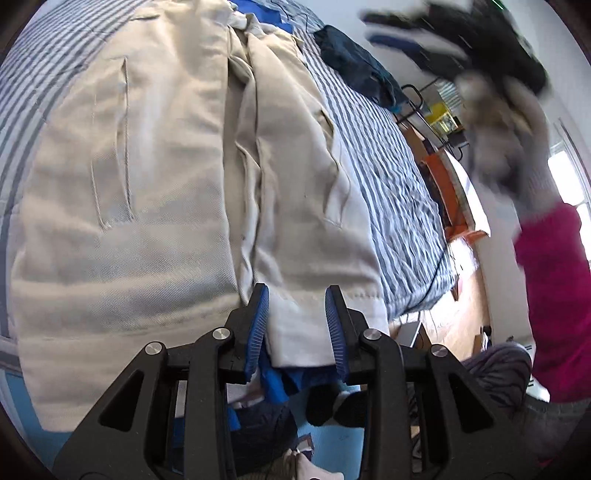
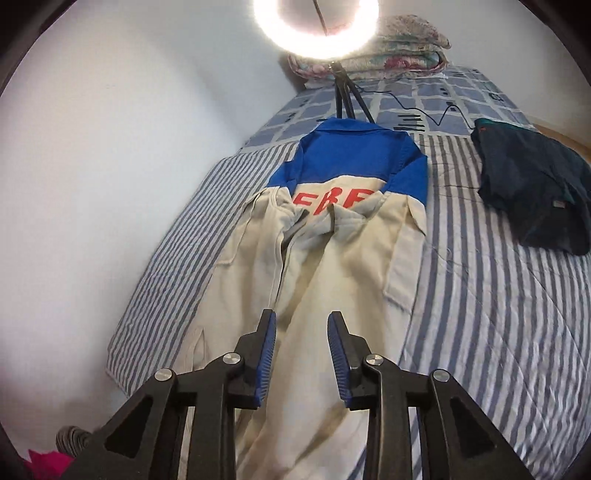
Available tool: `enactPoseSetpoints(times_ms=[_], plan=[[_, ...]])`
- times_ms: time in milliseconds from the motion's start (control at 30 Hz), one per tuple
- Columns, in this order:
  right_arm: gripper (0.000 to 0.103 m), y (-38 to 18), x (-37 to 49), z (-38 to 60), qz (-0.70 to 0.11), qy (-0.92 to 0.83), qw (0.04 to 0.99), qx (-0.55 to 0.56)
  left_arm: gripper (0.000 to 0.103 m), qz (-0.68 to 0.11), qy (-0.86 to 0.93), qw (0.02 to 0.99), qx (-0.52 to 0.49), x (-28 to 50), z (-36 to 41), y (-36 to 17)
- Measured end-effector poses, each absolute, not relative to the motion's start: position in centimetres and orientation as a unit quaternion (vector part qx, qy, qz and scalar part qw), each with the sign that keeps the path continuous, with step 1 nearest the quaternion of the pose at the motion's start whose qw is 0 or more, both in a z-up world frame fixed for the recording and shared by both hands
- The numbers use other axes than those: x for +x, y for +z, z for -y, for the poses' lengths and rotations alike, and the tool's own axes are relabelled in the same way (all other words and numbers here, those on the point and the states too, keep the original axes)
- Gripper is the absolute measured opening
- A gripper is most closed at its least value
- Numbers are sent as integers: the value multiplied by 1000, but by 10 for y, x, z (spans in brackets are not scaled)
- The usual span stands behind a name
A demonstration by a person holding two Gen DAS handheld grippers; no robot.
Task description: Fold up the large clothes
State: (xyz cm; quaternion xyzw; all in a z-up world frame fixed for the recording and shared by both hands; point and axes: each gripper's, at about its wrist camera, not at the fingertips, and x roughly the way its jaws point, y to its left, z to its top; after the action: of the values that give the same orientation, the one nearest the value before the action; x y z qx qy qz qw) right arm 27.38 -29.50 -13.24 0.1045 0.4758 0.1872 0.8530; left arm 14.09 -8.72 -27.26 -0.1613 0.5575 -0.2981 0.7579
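A beige coverall [image 2: 332, 280] with a blue yoke and red letters lies lengthwise on the striped bed [image 2: 498, 314]. In the left wrist view its trouser legs [image 1: 147, 184] fill the frame. My left gripper [image 1: 297, 295] is shut on the hem end of one leg, with beige cloth filling the gap between its blue pads. My right gripper [image 2: 301, 325] hovers above the lower part of the coverall, open, with nothing between its fingers. The left wrist view shows it as a blur [image 1: 369, 26] high at the right, held by a gloved hand [image 1: 509, 147] in a magenta sleeve.
A dark navy garment [image 2: 535, 192] lies on the bed's right side. A ring light [image 2: 314, 22] on a tripod and a folded floral quilt [image 2: 388, 51] stand at the bed's head, with a cable trailing across. A white wall [image 2: 110, 147] runs along the left. Wooden floor [image 1: 469, 302] lies off the bed's edge.
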Motion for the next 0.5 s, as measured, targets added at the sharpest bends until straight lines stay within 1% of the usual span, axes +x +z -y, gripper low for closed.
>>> enactPoseSetpoints(times_ms=[100, 267, 433, 500], plan=[[32, -147, 218, 302, -497, 176, 844, 99, 31, -555, -292, 764, -155, 148, 90, -274], [32, -195, 137, 302, -535, 168, 820, 111, 31, -558, -269, 771, -146, 159, 104, -282], [32, -231, 96, 294, -564, 193, 793, 128, 31, -567, -265, 765, -151, 173, 109, -289], [32, -243, 87, 285, -572, 201, 789, 93, 31, -561, -262, 774, -136, 174, 114, -287]])
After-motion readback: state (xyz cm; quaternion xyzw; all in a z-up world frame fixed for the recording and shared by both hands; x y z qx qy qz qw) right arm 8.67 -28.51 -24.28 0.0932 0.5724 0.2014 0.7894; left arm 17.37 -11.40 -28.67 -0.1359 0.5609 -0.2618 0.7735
